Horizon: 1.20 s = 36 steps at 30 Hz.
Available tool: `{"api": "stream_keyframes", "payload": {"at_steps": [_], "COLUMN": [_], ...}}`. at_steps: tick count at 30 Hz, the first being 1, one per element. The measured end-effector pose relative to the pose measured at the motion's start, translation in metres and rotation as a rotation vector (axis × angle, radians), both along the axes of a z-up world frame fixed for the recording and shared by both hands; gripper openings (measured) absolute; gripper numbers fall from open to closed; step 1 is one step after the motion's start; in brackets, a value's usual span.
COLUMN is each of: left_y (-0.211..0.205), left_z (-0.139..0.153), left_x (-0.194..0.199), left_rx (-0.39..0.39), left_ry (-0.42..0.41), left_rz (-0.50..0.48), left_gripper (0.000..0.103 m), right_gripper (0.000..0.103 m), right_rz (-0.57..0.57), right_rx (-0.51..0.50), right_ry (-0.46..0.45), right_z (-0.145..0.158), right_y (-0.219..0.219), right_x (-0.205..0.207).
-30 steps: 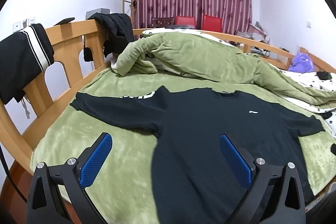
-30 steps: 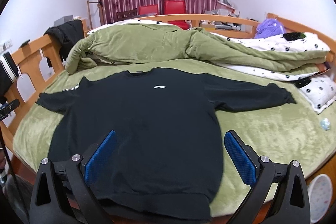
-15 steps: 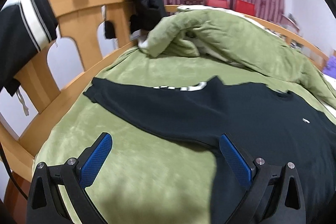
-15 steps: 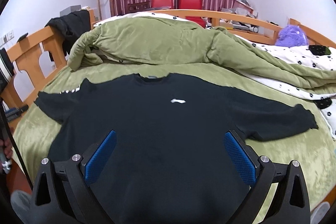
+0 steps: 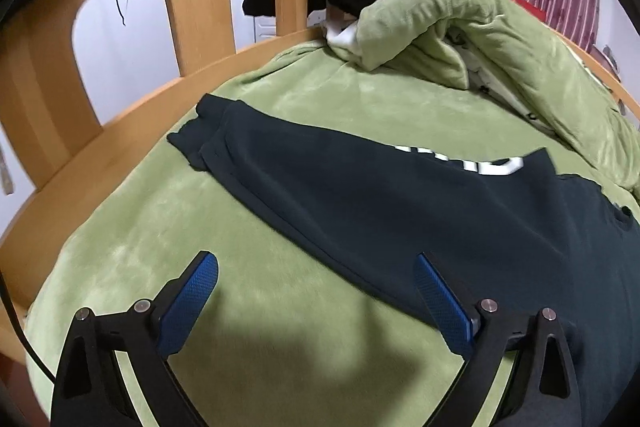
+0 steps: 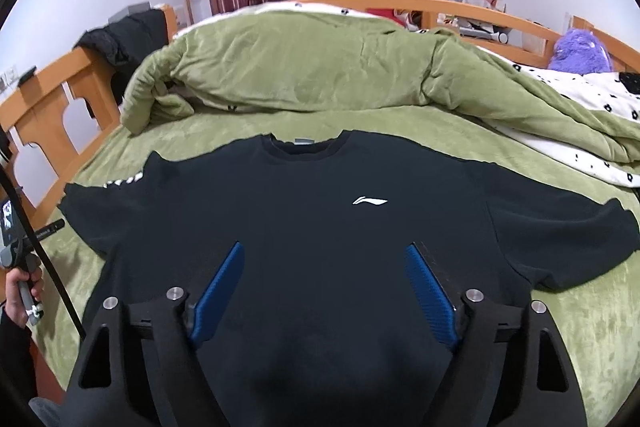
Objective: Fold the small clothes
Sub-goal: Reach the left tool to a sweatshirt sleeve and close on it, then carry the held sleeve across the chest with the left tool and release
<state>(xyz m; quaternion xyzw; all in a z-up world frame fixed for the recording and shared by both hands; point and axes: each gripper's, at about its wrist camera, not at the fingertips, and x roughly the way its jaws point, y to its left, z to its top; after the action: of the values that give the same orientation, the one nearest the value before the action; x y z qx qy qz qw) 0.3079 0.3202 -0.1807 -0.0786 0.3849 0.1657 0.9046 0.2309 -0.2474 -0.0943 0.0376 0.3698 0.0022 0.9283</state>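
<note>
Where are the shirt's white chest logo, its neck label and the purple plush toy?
white chest logo (image 6: 370, 201), right wrist view, middle of the swoosh.
neck label (image 6: 304, 141), right wrist view, grey tag inside the collar.
purple plush toy (image 6: 580, 51), right wrist view, its fuzzy body.

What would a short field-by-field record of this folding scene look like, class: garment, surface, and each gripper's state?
garment: black sweatshirt, spread flat, front up, sleeves out
surface: green blanket on wooden bed
behind garment: bunched green duvet
left gripper: jaws open, over the blanket beside the sleeve
right gripper: jaws open, above the sweatshirt's body
folds made: none visible
</note>
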Motion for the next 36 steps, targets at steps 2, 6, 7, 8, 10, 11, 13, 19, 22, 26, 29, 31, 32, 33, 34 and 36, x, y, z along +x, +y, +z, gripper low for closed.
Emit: {"api": "stream_keyframes", "payload": {"at_steps": [2, 6, 7, 8, 10, 11, 13, 19, 22, 26, 29, 31, 32, 33, 34, 36], "left_y": [0.006, 0.019, 0.022, 0.025, 0.030, 0.030, 0.028, 0.016, 0.009, -0.010, -0.038, -0.062, -0.071, -0.085, -0.100, -0.125], "left_z": [-0.008, -0.025, -0.031, -0.034, -0.045, -0.047, -0.049, -0.043, -0.028, 0.010, 0.045, 0.066, 0.073, 0.083, 0.092, 0.104], "left_x": [0.011, 0.032, 0.037, 0.040, 0.049, 0.051, 0.055, 0.064, 0.061, 0.055, 0.052, 0.051, 0.052, 0.052, 0.053, 0.054], "left_rx": [0.010, 0.015, 0.003, -0.009, -0.048, -0.054, -0.053, -0.026, -0.011, 0.005, 0.022, 0.042, 0.048, 0.053, 0.050, 0.028], "left_ry": [0.019, 0.032, 0.038, 0.042, 0.065, 0.071, 0.057, 0.053, 0.035, -0.009, -0.050, -0.074, -0.083, -0.096, -0.107, -0.118], "left_rz": [0.007, 0.023, 0.026, 0.026, 0.028, 0.029, 0.028, -0.010, 0.000, -0.012, -0.057, -0.085, -0.094, -0.111, -0.128, -0.159], "left_gripper": [0.098, 0.094, 0.092, 0.089, 0.082, 0.078, 0.074, 0.009, 0.008, 0.008, 0.008, 0.008, 0.008, 0.008, 0.007, 0.007], "right_gripper": [0.081, 0.081, 0.081, 0.081, 0.081, 0.081, 0.081, 0.081, 0.081, 0.081, 0.081, 0.081, 0.081, 0.081, 0.081, 0.081], "right_rz": [0.009, 0.016, 0.017, 0.020, 0.023, 0.023, 0.031, 0.026, 0.017, 0.003, 0.007, 0.005, 0.003, 0.002, -0.001, -0.010], "right_rx": [-0.019, -0.055, -0.054, -0.052, -0.049, -0.047, -0.045, -0.037, -0.023, 0.001, 0.032, 0.046, 0.054, 0.064, 0.074, 0.082], "right_ry": [0.009, -0.024, -0.028, -0.030, -0.026, -0.020, 0.005, 0.029, 0.020, -0.013, -0.020, -0.023, -0.026, -0.032, -0.037, -0.056], "right_z": [-0.002, 0.002, 0.002, 0.001, -0.006, -0.008, -0.016, -0.027, -0.021, -0.005, 0.004, 0.009, 0.011, 0.014, 0.017, 0.023], "right_y": [0.006, 0.018, 0.019, 0.020, 0.023, 0.023, 0.025, 0.026, 0.020, 0.008, -0.001, -0.008, -0.011, -0.016, -0.022, -0.033], "right_x": [0.013, 0.034, 0.036, 0.038, 0.041, 0.043, 0.047, 0.049, 0.045, 0.039, 0.036, 0.033, 0.032, 0.030, 0.027, 0.021]}}
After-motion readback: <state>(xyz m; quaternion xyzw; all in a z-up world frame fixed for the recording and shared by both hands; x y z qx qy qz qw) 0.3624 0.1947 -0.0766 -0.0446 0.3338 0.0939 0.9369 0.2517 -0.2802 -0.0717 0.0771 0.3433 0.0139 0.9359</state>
